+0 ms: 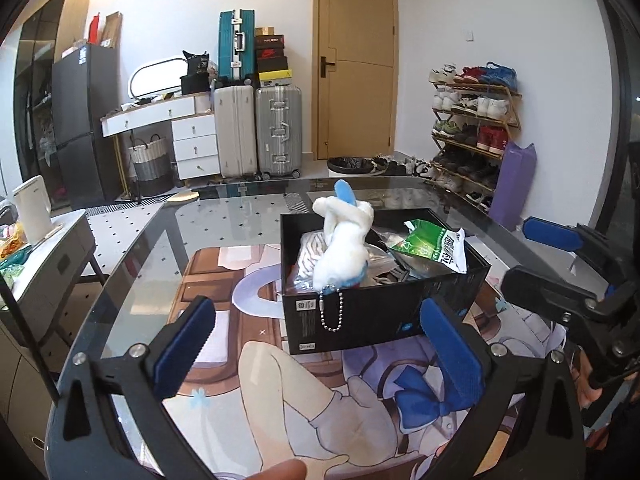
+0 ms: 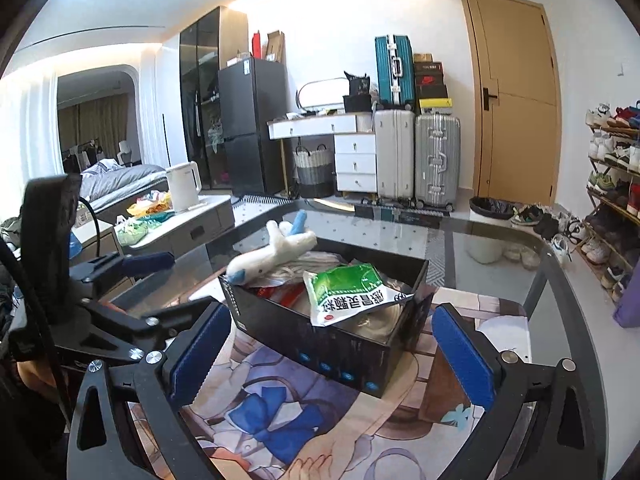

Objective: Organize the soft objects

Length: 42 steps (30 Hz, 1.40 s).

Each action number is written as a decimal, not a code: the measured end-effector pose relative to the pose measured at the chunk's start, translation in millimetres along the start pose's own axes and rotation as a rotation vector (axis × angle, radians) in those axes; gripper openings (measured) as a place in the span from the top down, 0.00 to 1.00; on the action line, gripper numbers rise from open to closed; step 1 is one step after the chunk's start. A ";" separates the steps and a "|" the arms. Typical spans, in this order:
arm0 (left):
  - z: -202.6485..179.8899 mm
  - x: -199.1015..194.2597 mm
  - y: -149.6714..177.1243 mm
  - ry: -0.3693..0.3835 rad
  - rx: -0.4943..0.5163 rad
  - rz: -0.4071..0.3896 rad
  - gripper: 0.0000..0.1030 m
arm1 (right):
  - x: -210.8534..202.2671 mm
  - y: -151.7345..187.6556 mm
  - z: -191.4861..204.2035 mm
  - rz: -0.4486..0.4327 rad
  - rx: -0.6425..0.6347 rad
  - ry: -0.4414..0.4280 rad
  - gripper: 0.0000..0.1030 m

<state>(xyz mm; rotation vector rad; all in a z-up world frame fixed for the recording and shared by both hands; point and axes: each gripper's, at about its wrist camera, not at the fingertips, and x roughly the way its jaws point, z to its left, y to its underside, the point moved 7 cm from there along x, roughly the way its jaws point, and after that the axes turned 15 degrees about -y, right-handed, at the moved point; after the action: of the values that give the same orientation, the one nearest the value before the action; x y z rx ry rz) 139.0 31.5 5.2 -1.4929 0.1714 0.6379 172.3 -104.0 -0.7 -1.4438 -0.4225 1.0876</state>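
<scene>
Room: bedroom-like space with suitcases (image 1: 256, 128), a wooden door (image 1: 356, 64) and a shoe rack (image 1: 472, 120) in the upper part of the frame.
Surface: glass table (image 1: 224, 216) with a cartoon mat (image 1: 280, 380) on top.
Box: black box (image 1: 360, 312) sits at the middle of the frame on the mat.
Soft toy: white and blue plush toy (image 1: 344, 244) lies on top of the pile in the box, its bead chain (image 1: 332, 312) hanging over the near wall.
Green bag: green packet (image 2: 348, 292) rests in the box beside the toy.
Left gripper (image 1: 320, 356): jaws spread wide, holding nothing.
Right gripper (image 2: 332, 352): jaws spread wide, holding nothing.
How it feels: the toy looks light and squishy, likely easy to squeeze.
Where to hold: the fat middle of the toy's body looks best, not the thin chain.
</scene>
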 end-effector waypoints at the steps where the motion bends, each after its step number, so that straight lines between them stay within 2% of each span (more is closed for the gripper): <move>1: 1.5 -0.3 0.6 0.001 -0.008 -0.003 0.00 | -1.4 -0.5 0.7 -0.005 0.000 -0.002 0.01; 19: 11.5 -2.0 7.2 0.002 -0.067 -0.039 0.00 | -6.4 7.8 5.0 -0.053 -0.025 0.017 0.01; 42: 7.9 -2.6 8.9 -0.011 -0.055 -0.049 0.00 | -9.8 12.1 3.9 -0.078 -0.035 0.027 0.01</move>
<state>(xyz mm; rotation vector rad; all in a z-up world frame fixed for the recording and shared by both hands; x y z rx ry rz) 130.3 37.9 -0.4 -1.5419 0.1095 0.6155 160.3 -112.0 -7.7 -1.4593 -0.4771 1.0011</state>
